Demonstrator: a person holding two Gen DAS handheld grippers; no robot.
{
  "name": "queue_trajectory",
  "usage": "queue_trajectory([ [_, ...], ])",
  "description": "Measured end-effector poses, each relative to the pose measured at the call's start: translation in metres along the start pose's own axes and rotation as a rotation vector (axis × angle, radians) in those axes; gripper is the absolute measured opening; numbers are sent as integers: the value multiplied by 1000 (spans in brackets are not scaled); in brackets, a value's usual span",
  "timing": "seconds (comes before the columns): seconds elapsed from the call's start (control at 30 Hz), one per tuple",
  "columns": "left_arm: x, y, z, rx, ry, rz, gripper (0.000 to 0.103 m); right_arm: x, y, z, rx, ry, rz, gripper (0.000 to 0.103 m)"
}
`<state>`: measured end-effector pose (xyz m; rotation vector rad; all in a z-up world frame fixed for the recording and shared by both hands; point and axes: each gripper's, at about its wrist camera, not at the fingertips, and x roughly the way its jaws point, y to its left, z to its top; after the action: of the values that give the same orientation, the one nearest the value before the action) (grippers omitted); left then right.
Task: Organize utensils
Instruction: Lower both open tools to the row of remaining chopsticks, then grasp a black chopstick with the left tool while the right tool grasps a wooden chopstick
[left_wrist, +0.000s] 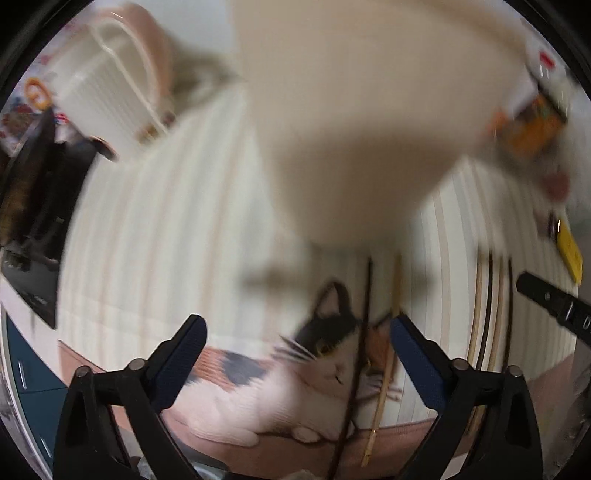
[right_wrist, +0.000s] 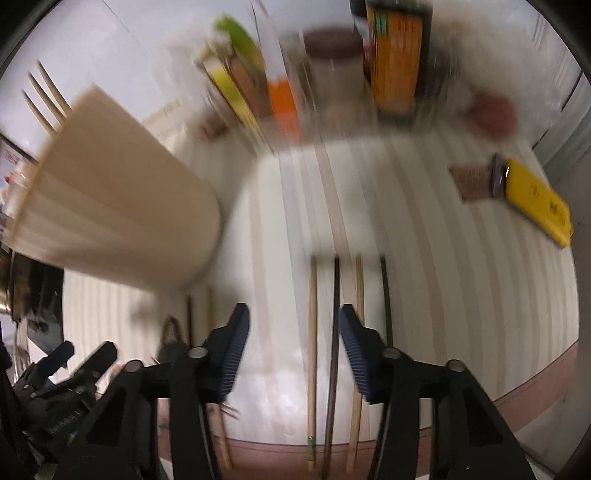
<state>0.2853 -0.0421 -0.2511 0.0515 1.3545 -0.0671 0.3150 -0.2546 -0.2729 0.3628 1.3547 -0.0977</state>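
Several chopsticks lie side by side on a white striped mat (right_wrist: 461, 295) that bears a cat picture (left_wrist: 325, 354). My left gripper (left_wrist: 299, 350) points down, open, over a dark chopstick (left_wrist: 360, 350) and a light chopstick (left_wrist: 388, 369), without touching them. My right gripper (right_wrist: 295, 347) is open too, with a light chopstick (right_wrist: 312, 332) and a dark chopstick (right_wrist: 335, 314) on the mat between its fingers; two more lie just to the right. A beige utensil cup (right_wrist: 110, 206) stands behind, a wooden fork (right_wrist: 44, 96) in it. The cup (left_wrist: 351, 110) is blurred.
A white ribbed container (left_wrist: 99, 85) stands at the back left. Bottles and boxes (right_wrist: 399, 55) line the back edge of the mat. A yellow box (right_wrist: 535, 199) lies at the right. Each gripper shows in the other's view: the right (left_wrist: 554, 302), the left (right_wrist: 74, 369).
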Motion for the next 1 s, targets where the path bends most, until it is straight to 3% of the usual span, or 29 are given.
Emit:
queue_trajectory([
  [0.13, 33, -15, -12, 48, 86, -14, 73, 22, -8, -12, 12, 61, 5, 24],
  [0.3, 56, -30, -19, 88, 136, -38, 43, 31, -14, -21, 30, 85, 7, 23],
  [0.43, 57, -35, -19, 104, 124, -44, 4, 39, -19, -21, 50, 106, 1, 23],
  [0.73, 50, 22, -8, -21, 130, 8, 3, 63, -9, -26, 29, 182, 1, 23],
  [0.93, 43, 45, -2, -62, 131, -2, 3, 76, 11, -29, -42, 188, -115, 21],
  [0.97, 41, 46, -1, -61, 130, -1, 3, 77, 14, -31, -54, 184, -135, 20],
  [1.0, 40, 47, 0, -60, 128, 0, 3, 78, 17, -32, -66, 179, -153, 11],
])
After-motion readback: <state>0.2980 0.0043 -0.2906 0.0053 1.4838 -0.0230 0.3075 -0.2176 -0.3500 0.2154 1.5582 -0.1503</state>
